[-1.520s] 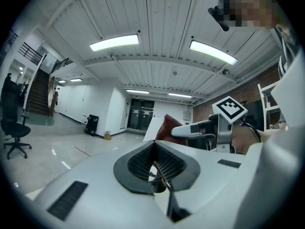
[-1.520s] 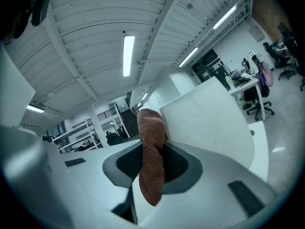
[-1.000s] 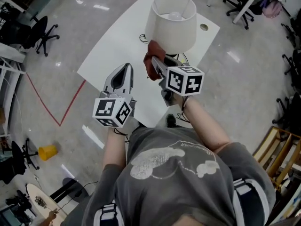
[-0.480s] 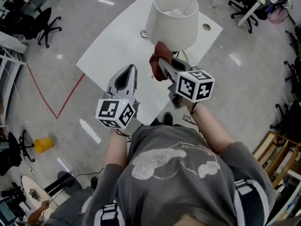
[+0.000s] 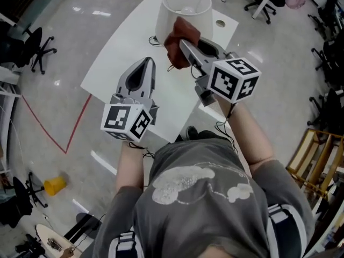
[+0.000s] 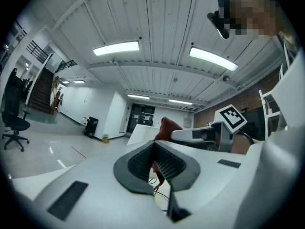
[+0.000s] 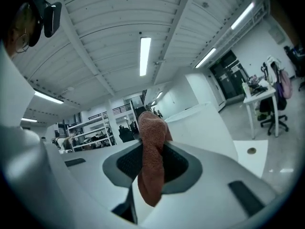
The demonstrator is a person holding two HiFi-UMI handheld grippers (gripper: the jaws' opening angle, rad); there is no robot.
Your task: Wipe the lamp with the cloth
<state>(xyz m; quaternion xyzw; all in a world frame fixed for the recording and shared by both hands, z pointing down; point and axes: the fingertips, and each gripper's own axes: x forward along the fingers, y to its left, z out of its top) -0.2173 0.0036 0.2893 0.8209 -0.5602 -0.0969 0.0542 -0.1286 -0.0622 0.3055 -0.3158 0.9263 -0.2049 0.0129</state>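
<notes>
2 grippers are in view; my right gripper [image 5: 184, 43] is the nearer to the lamp [image 5: 185, 7]. Its jaws are clenched on the rust-red cloth [image 5: 176, 47]. The lamp stands on the white table [image 5: 115, 63] at top centre of the head view, its shade directly ahead of the cloth, touching or just short. My left gripper [image 5: 145, 66] sits at centre left, farther off, jaws pressed together on nothing.

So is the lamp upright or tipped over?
Upright: the lamp stands on the table, its shade opening facing up with the bulb visible inside.
</notes>
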